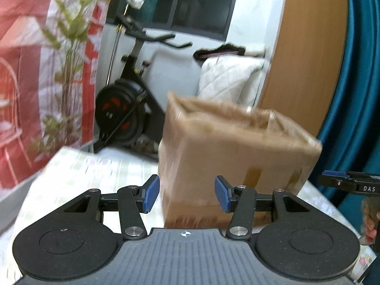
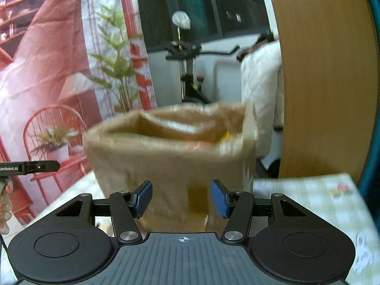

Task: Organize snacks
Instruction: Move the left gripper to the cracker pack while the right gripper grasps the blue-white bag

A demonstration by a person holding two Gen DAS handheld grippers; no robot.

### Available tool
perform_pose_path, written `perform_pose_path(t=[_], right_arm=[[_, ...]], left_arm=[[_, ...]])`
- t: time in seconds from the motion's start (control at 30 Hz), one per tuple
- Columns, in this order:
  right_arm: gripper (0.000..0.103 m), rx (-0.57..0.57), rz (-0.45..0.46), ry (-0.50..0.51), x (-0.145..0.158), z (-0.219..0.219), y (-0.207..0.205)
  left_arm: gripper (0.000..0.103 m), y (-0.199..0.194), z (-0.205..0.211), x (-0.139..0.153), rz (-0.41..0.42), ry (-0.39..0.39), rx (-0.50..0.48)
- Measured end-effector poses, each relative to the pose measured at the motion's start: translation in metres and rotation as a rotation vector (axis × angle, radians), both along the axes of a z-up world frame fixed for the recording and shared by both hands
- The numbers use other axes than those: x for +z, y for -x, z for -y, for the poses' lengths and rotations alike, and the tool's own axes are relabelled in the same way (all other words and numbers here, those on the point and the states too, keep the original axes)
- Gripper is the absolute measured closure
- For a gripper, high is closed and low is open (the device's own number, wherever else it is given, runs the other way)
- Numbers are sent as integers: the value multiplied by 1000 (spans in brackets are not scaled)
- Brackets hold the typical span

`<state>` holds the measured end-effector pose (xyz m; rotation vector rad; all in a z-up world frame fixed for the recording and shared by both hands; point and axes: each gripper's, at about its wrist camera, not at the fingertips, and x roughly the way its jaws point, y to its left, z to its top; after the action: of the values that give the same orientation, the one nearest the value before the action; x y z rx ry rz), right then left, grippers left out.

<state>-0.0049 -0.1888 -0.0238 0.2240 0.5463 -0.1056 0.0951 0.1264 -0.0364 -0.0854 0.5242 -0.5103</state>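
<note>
An open brown cardboard box [image 1: 237, 147] stands on the checked tablecloth, blurred by motion. In the right wrist view the box [image 2: 166, 166] shows its open top, with something orange and yellow inside [image 2: 213, 142]. My left gripper [image 1: 187, 194] is open and empty, just in front of the box's near side. My right gripper [image 2: 181, 199] is open and empty, close to the box's front wall. The right gripper shows at the right edge of the left wrist view [image 1: 351, 182]. The left gripper shows at the left edge of the right wrist view [image 2: 30, 167].
The table has a pale checked cloth [image 2: 308, 197]. An exercise bike [image 1: 128, 99] stands behind it. A red printed backdrop [image 2: 47, 71], a plant [image 2: 116, 64], a wooden panel [image 2: 320, 71], a teal curtain [image 1: 356, 95] and a white quilted cover [image 1: 228, 76] surround the table.
</note>
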Motion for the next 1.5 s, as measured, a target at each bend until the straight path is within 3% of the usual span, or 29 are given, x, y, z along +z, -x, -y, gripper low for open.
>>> perform_pose_path(t=[0.33, 0.6, 0.73, 1.03, 1.17, 1.5], right_arm=[[52, -44, -181, 5, -83, 0, 21], [52, 21, -255, -5, -109, 16, 17], [45, 82, -284, 11, -118, 15, 7], [45, 89, -281, -53, -136, 21, -2], [49, 91, -238, 6, -140, 13, 5], [56, 42, -156, 52, -145, 8, 21]], left_arm=[[50, 4, -23, -58, -160, -7, 49], [50, 2, -26, -74, -205, -10, 102], [49, 4, -23, -80, -220, -16, 114], [49, 5, -20, -87, -252, -32, 123], [49, 5, -19, -94, -294, -6, 130], [43, 2, 2, -102, -281, -54, 152]])
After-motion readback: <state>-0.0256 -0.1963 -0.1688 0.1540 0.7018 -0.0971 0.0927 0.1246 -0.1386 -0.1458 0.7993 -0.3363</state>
